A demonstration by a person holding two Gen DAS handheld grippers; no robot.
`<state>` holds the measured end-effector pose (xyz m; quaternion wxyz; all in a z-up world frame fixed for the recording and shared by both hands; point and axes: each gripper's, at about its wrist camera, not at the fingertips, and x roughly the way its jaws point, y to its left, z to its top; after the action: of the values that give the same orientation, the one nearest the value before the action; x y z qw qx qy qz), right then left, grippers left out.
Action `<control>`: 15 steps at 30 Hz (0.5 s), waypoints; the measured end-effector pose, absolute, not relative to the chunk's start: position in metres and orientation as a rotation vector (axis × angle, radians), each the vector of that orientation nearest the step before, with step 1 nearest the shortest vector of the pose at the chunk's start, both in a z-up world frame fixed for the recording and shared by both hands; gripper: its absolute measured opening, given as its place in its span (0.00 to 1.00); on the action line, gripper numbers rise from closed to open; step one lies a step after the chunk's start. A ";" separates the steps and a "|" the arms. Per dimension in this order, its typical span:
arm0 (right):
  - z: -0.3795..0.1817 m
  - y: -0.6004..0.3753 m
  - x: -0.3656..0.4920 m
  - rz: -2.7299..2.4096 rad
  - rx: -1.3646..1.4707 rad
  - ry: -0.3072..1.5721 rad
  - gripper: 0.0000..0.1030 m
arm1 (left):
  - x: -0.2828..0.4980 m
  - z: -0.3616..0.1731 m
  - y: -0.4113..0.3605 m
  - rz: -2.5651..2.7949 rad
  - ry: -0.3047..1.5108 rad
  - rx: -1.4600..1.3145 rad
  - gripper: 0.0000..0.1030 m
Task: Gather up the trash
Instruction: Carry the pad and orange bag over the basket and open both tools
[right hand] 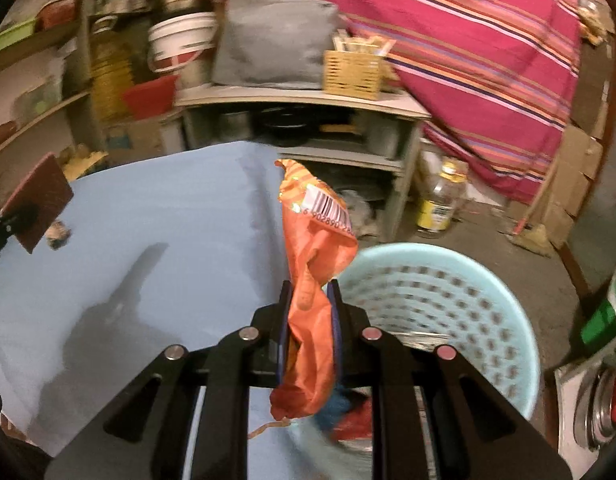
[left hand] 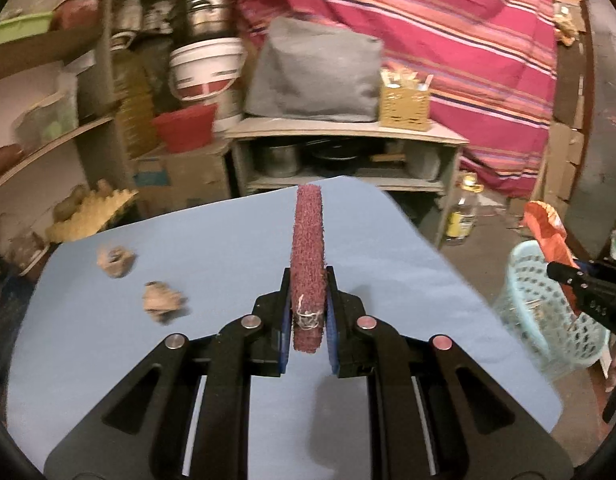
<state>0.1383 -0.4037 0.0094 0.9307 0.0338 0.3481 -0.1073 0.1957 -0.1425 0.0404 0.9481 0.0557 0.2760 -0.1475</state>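
Observation:
My left gripper (left hand: pixel 308 280) is shut on a maroon scouring pad (left hand: pixel 308 240), held edge-on above the blue table (left hand: pixel 228 232). Two crumpled brown paper wads (left hand: pixel 115 261) (left hand: pixel 162 301) lie on the table to its left. My right gripper (right hand: pixel 309 292) is shut on an orange snack wrapper (right hand: pixel 313 264) with a barcode, held at the table's right edge beside the pale blue perforated basket (right hand: pixel 447 288). Blue and red scraps lie inside the basket. In the left wrist view the basket (left hand: pixel 547 312) stands on the floor at right, with the right gripper (left hand: pixel 579 280) and wrapper (left hand: pixel 543 224) above it. In the right wrist view the pad (right hand: pixel 38 204) shows at far left.
A grey low shelf (left hand: pixel 347 128) with pots, a grey bag and a woven box stands behind the table. A yellow-labelled jar (left hand: pixel 463 212) sits on the floor. Shelves with buckets and tins fill the left. A striped red cloth (left hand: pixel 467 40) hangs at the back.

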 end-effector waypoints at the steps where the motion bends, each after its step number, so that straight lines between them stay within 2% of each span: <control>1: 0.009 -0.415 0.134 -0.235 0.081 0.710 0.17 | 0.193 0.041 -0.155 -0.317 0.559 0.116 0.12; 15: -0.001 -0.511 0.092 -0.363 0.203 0.706 0.17 | 0.161 0.020 -0.305 -0.559 0.582 0.157 0.12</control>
<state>0.0923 -0.5108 -0.0012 0.9173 0.0987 0.3430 -0.1767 0.1614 -0.3052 0.0199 0.9167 0.0763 0.2827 -0.2718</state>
